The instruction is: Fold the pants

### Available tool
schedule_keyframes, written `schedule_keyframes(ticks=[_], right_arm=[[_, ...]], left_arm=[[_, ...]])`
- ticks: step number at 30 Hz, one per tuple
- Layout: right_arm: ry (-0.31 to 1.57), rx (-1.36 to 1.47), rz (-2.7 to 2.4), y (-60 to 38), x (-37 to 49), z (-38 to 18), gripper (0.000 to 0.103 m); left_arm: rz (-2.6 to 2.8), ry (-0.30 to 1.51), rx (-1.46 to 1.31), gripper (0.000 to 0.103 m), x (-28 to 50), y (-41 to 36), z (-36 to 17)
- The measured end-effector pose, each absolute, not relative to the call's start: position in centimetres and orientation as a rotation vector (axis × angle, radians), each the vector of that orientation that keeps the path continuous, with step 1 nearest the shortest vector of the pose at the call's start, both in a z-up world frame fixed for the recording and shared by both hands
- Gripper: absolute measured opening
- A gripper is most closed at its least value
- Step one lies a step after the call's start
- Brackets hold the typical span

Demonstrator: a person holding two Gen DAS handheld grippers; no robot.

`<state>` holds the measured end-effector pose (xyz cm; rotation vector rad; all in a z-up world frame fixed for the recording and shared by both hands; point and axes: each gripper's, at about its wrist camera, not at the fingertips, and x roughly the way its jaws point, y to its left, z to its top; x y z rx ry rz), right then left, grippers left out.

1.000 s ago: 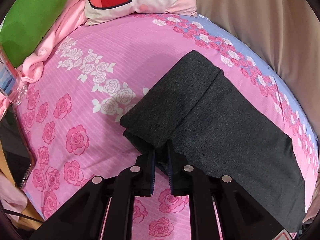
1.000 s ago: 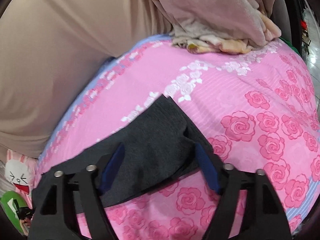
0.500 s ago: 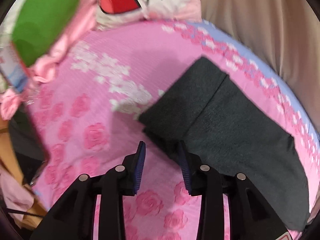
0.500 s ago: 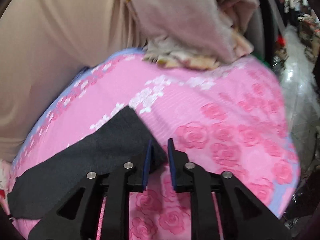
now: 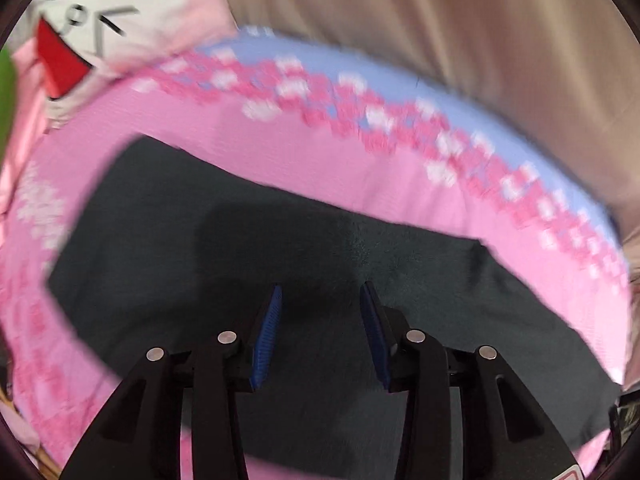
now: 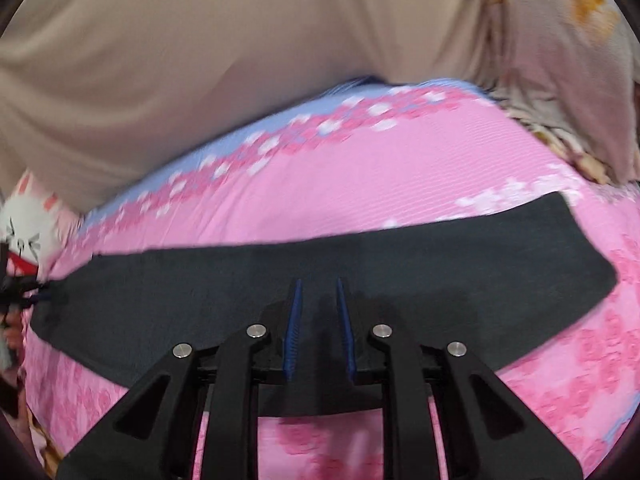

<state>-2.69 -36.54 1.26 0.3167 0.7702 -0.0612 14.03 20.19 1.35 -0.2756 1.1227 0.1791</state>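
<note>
The dark grey pants [image 5: 208,248] lie flat in a long folded strip on the pink rose-print bed sheet [image 5: 328,168]. They also show in the right wrist view [image 6: 400,264], stretching from left to right. My left gripper [image 5: 320,296] is open and empty above the middle of the pants. My right gripper [image 6: 318,292] hangs over the pants' near edge with its jaws a small gap apart and nothing between them. Both views are motion-blurred.
A beige curtain or wall [image 6: 200,60] runs along the far side of the bed. A cartoon-print pillow [image 5: 100,12] lies at the far left. A pile of pale bedding [image 6: 560,60] sits at the far right.
My left gripper let go of the pants' corner, opened and swung over the middle. My right gripper closed near the other end, then moved to the middle with jaws slightly parted. The pants lie flat.
</note>
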Motion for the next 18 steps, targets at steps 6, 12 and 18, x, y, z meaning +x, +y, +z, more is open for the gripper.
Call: schedule_keyframes(ticks=[6,12,18], right_arm=[[0.813,0.275,-0.024,-33.4,-3.8,0.7,0.022],[0.848,0.171,0.210,-24.4,0.3,2.5,0.022],[0.879,0.010,0.434,-10.8,8.4,2.7,0.021]], left_arm=[[0.295,1.076,-0.214,0.039,16.8,20.1,0.2],[0.170,0.987,-0.288,0.040,12.4,20.6,3.0],[0.156,1.046,-0.221,0.044,7.2,21.1,0.7]])
